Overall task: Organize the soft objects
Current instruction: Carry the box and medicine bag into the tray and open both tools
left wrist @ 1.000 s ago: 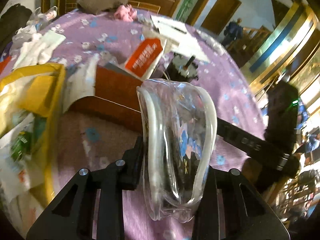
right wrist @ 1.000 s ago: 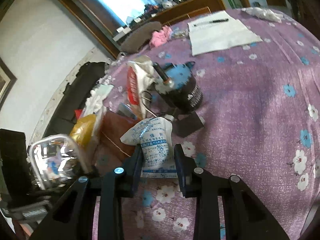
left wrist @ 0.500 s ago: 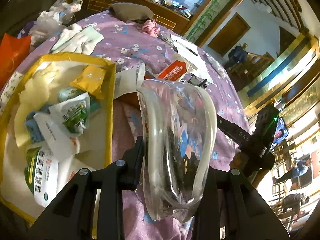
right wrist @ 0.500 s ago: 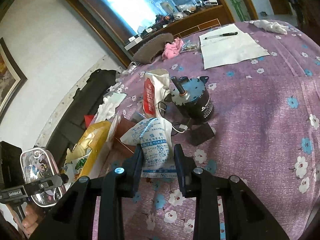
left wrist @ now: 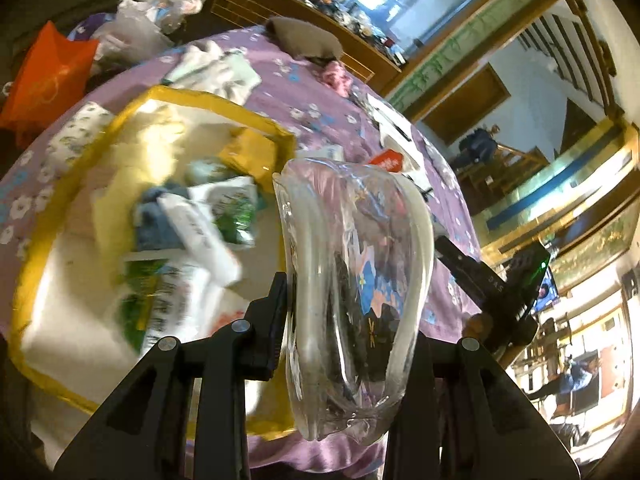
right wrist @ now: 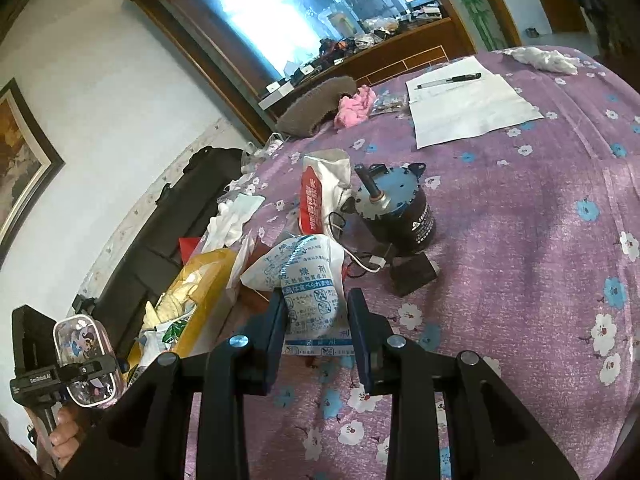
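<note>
My left gripper (left wrist: 352,320) is shut on a clear plastic pouch (left wrist: 352,280) with a cartoon print, held up in the air. Just left of it and lower lies a yellow-rimmed bag (left wrist: 48,216) full of soft packets. In the right wrist view the same pouch (right wrist: 86,360) shows at the far left, above that yellow bag (right wrist: 200,276). My right gripper (right wrist: 316,328) is shut on a white desiccant packet (right wrist: 308,280) with blue print, over the purple flowered tablecloth (right wrist: 520,260).
A black and blue motor (right wrist: 396,212) with loose wires, a red and white packet (right wrist: 316,196) and a dark block (right wrist: 412,274) lie beyond the right gripper. Paper with a pen (right wrist: 464,108), a pink cloth (right wrist: 356,106) and a brown cloth (right wrist: 316,104) lie farther back. An orange bag (left wrist: 48,76) sits off the table.
My left gripper carried the clear pouch leftwards, from over the brown box to beside the yellow bag, rolling as it went. The right gripper kept its packet and stayed nearly still.
</note>
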Available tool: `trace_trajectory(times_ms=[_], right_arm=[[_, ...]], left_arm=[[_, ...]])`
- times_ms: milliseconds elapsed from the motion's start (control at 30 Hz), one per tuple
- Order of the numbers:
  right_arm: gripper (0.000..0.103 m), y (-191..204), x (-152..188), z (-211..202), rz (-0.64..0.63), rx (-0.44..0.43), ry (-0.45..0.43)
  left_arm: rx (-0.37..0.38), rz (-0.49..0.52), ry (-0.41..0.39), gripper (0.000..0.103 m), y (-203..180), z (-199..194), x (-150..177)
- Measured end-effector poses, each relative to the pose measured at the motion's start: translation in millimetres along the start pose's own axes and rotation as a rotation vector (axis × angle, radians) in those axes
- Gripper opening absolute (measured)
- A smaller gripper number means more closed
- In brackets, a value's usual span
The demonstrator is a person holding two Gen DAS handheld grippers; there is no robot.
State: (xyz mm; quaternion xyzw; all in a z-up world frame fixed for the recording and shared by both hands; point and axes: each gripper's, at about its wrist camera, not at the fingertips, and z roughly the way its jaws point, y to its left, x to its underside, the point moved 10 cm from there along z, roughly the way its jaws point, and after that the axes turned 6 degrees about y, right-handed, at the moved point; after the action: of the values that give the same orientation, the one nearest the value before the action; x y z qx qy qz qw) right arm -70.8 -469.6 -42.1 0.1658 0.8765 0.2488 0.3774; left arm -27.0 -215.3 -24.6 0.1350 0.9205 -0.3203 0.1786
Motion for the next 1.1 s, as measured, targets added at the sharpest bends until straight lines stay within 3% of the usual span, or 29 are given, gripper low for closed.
trace_trajectory(times_ms=[267, 433, 533, 733, 833, 867, 967, 1100], right_arm=[[0.030, 19.4, 1.8, -2.9, -0.025, -0.065, -0.001], [0.029, 79.0, 12.1, 10.9, -0.072, -0.146, 0.076], [0.029, 127.5, 15.2, 40.1, -0.154, -0.130, 0.147], [0.029, 186.5, 6.5, 120.5, -0.212, -0.109, 0.248], [0.030, 198.5, 11.6, 149.6, -0.228, -0.097, 0.278], [0.032, 200.5, 13.7, 158.7, -0.231, -0.092, 0.282], [0.035, 196.7, 18.1, 171.8, -0.217, -0.071, 0.274], [0.051, 188.1, 17.6, 177.0, -0.158, -0.089, 0.275]], left_arm=[[0.028, -0.065, -0.051, 0.029, 31.4, -29.5, -14.3], [0.072, -0.086, -0.027, 0.029, 38.9, -19.5, -27.4], [0.096, -0.079, 0.019, 0.029, 37.3, 0.4, -41.1], [0.062, -0.139, 0.101, 0.030, 68.3, 35.9, -63.5], [0.128, -0.186, 0.106, 0.032, 78.9, 37.8, -67.4], [0.170, -0.201, 0.102, 0.034, 78.9, 37.1, -67.5], [0.233, -0.187, 0.130, 0.057, 73.6, 38.0, -63.3], [0.244, -0.158, 0.129, 0.068, 63.8, 33.4, -55.9]])
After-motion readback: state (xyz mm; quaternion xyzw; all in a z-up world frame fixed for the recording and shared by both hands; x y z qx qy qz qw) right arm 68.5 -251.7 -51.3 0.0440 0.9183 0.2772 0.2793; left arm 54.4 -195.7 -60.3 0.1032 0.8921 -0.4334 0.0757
